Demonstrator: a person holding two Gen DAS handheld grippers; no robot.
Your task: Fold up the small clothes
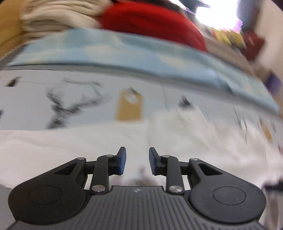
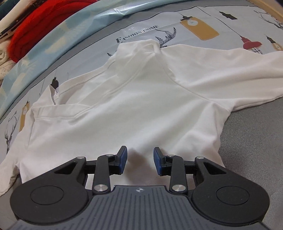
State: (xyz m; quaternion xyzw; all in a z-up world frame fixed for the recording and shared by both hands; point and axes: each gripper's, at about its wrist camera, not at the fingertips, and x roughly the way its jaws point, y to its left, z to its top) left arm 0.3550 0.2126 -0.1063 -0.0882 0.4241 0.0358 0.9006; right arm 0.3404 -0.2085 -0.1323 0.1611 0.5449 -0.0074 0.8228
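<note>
Folding is barely starting: 1 sleeve is lying tucked in.
You are holding the left gripper [image 1: 137, 163] and right gripper [image 2: 140, 161] part open, gripping nothing, over the white long-sleeved cotton top [image 2: 141, 99] lying spread toward 12 o'clock on the printed sheet [image 2: 203, 21].

Soft indoor light; one view smeared, the other sharp.

The left wrist view is streaked with motion blur beyond the jaws, while the left gripper [image 1: 137, 162] itself stays crisp; a window [image 1: 217, 12] far ahead to the right is blown out to white glare. The right wrist view is sharp and evenly lit, with a faint shadow on the white shirt [image 2: 141, 99] between the jaws. Fisheye bending curves both edges.
</note>
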